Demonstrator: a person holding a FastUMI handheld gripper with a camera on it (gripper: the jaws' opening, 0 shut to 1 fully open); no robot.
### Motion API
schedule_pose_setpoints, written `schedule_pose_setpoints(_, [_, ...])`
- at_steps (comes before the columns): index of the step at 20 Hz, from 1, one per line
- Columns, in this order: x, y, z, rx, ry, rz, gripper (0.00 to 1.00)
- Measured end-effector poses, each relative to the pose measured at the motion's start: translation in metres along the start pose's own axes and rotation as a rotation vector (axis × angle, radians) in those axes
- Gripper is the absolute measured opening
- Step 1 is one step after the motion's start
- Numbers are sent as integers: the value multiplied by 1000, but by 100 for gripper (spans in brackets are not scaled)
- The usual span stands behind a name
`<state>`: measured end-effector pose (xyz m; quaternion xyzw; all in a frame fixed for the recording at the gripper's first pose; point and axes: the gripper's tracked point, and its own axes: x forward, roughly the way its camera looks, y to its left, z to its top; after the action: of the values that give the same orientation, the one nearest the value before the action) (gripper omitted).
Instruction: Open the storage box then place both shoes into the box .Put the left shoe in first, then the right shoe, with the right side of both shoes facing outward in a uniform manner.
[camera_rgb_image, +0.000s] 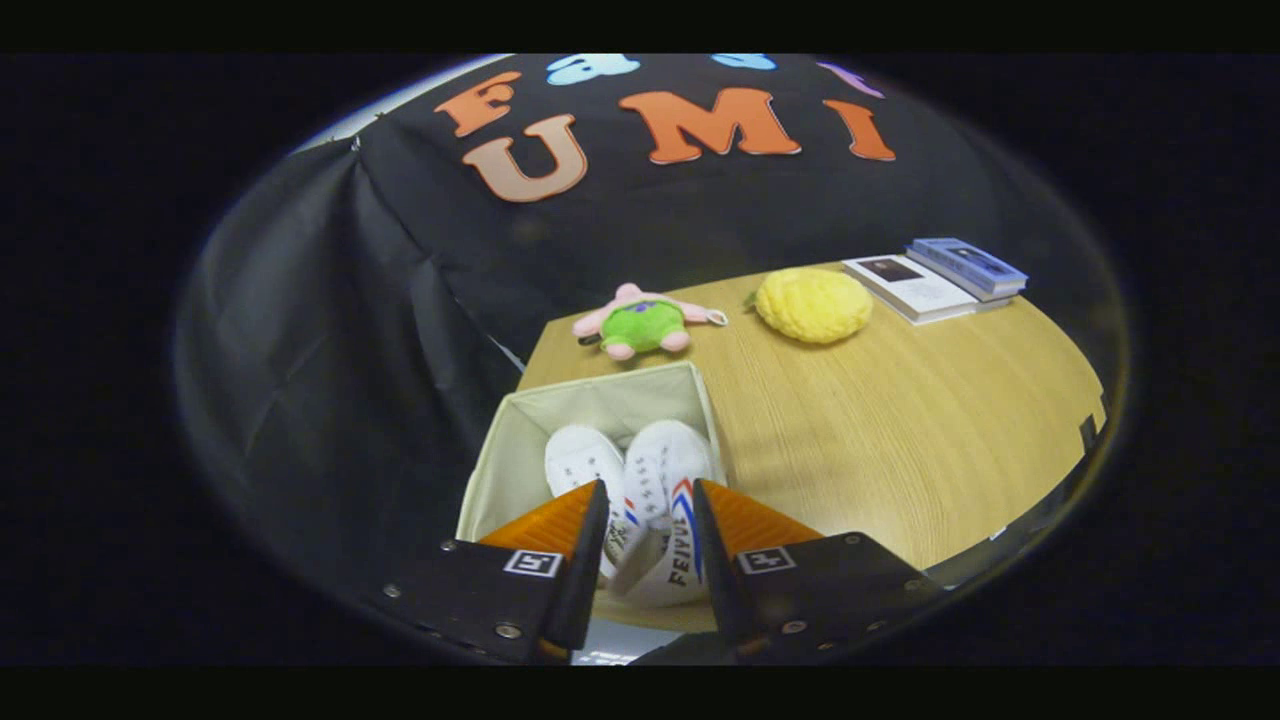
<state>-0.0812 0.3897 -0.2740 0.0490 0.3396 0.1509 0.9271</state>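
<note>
1. Two shoes (625, 480) sit side by side inside the open storage box (520, 420), lower centre of frame.
2. Hand-held gripper (650, 500) fingers flank the right shoe (665, 490); grip unclear.
3. Only release seems left.

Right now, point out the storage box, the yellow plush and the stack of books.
storage box (600, 395): gripper view, inner back wall.
yellow plush (813, 305): gripper view, its middle.
stack of books (925, 283): gripper view, lower book's cover.

White shoes (640, 480), red-blue stripes; beige box (520, 430)
</note>
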Motion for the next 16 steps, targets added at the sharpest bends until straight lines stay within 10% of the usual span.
schedule_pose_setpoints(3, [-14,-2,31,-11,-50,38,97])
schedule_pose_setpoints(16, [-95,-102,205,-149,-345,-36,98])
